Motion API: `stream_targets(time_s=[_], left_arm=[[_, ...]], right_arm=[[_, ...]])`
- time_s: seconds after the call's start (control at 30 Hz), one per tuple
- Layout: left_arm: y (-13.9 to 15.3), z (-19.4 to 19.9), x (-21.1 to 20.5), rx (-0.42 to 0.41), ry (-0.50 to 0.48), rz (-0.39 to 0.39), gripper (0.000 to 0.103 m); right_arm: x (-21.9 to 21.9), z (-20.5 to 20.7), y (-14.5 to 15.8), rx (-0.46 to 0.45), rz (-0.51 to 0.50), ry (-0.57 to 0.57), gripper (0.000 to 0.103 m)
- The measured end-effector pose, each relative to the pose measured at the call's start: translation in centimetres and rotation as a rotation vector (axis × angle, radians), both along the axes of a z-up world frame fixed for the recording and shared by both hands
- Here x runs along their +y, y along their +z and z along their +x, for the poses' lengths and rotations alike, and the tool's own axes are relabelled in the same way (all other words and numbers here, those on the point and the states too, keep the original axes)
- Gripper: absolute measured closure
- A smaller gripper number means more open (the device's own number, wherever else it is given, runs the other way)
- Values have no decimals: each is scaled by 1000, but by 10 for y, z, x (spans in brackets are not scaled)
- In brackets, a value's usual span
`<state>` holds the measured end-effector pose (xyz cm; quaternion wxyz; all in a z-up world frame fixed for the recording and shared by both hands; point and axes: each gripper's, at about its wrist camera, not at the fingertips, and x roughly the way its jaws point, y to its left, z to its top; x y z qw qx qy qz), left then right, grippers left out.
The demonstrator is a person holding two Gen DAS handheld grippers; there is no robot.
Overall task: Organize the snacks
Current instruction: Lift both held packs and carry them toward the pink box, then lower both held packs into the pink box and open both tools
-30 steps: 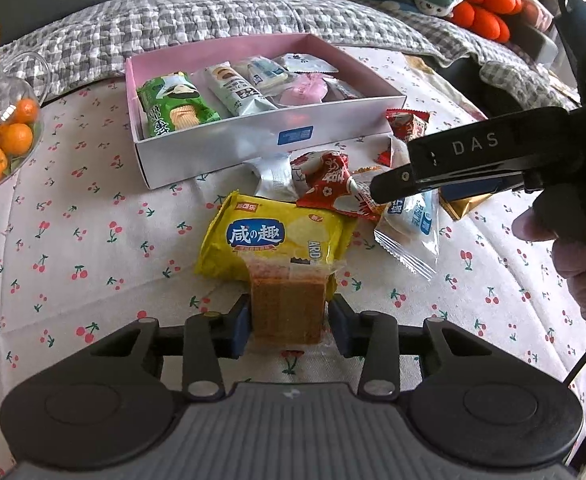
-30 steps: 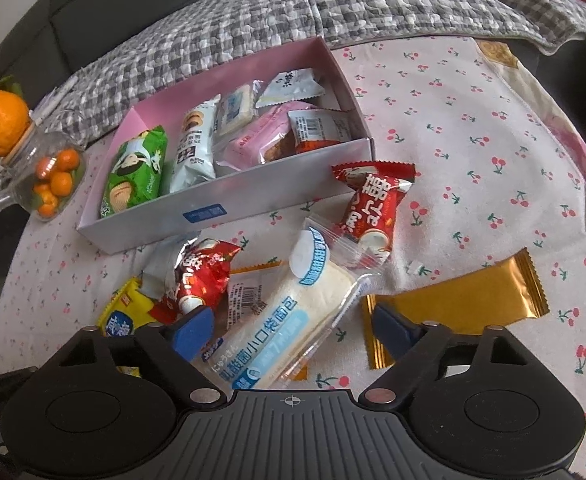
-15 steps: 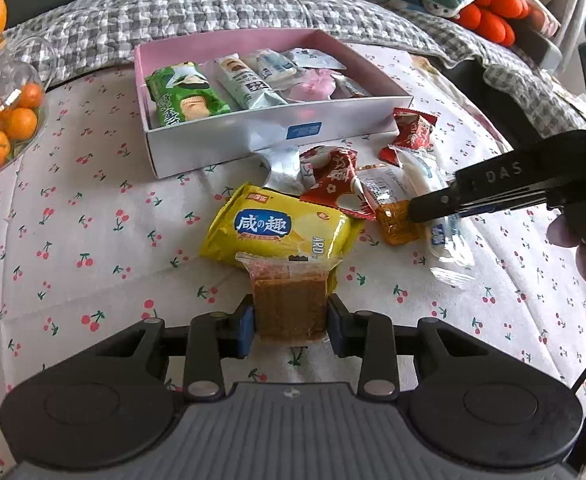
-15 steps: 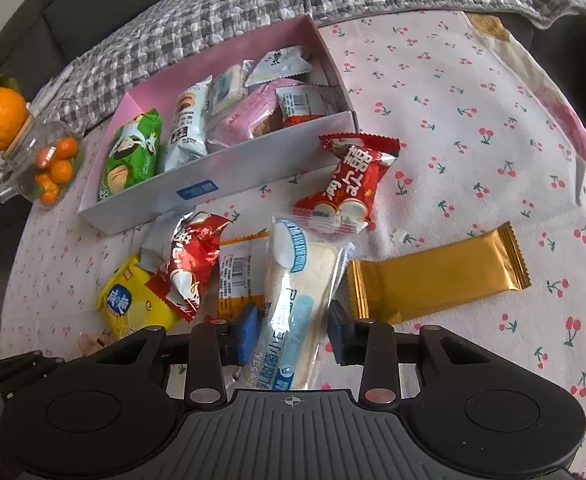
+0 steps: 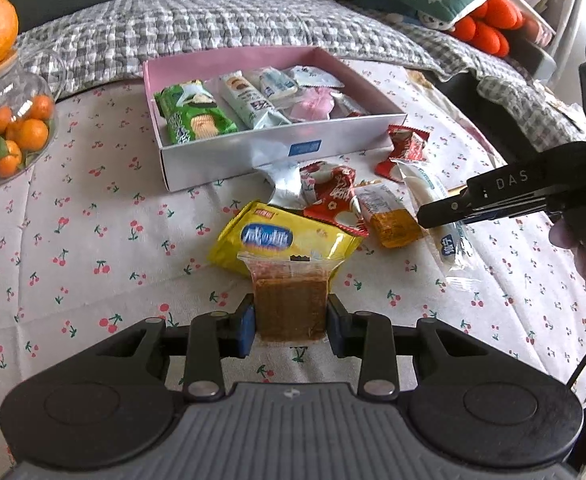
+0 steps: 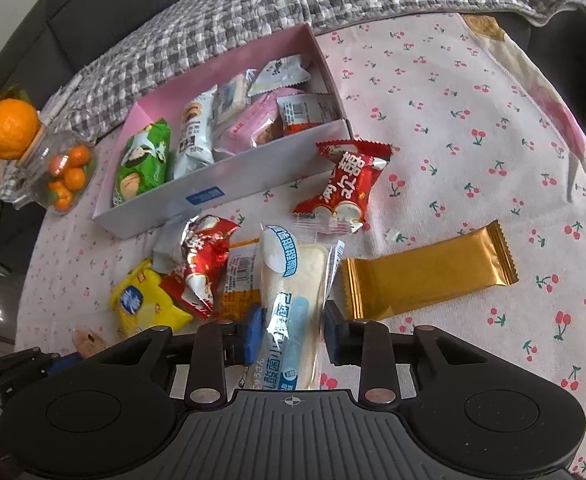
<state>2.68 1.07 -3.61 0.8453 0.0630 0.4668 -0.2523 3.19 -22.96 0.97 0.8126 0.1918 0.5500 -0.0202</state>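
My left gripper [image 5: 291, 322] is shut on a brown cake in clear wrap [image 5: 290, 304], held just above the cloth in front of a yellow cracker pack [image 5: 277, 240]. My right gripper [image 6: 293, 334] is shut on a long white bread pack with blue print [image 6: 291, 300]; it also shows in the left wrist view [image 5: 433, 216]. A pink-lined box [image 5: 229, 160] at the back holds several snacks. Loose on the cloth lie two red packs [image 6: 349, 184] [image 6: 199, 264], an orange-edged pack [image 6: 241, 276] and a gold bar [image 6: 429, 272].
A glass jar of small oranges [image 5: 9, 128] with a big orange on its lid stands at the left. A checked blanket [image 5: 221, 20] and cushions lie behind the table. The cherry-print cloth [image 5: 73, 248] covers the table.
The right gripper closed on the white bread pack, which turned lengthwise between its fingers. The left gripper kept hold of the brown cake and moved slightly back from the box.
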Motion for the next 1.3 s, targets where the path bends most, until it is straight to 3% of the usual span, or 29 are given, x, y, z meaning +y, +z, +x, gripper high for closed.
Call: stream_targets(time_s=[0.7, 1.07, 1.3], left_arm=[[19, 17, 0, -30, 81, -25, 71], [27, 51, -1, -29, 173, -60, 71], [31, 80, -6, -58, 176, -63, 71]], right_arm=[[4, 13, 25, -71, 55, -22, 73], [-2, 47, 27, -133, 150, -148, 73], [-1, 68, 24, -198, 188, -188, 73]])
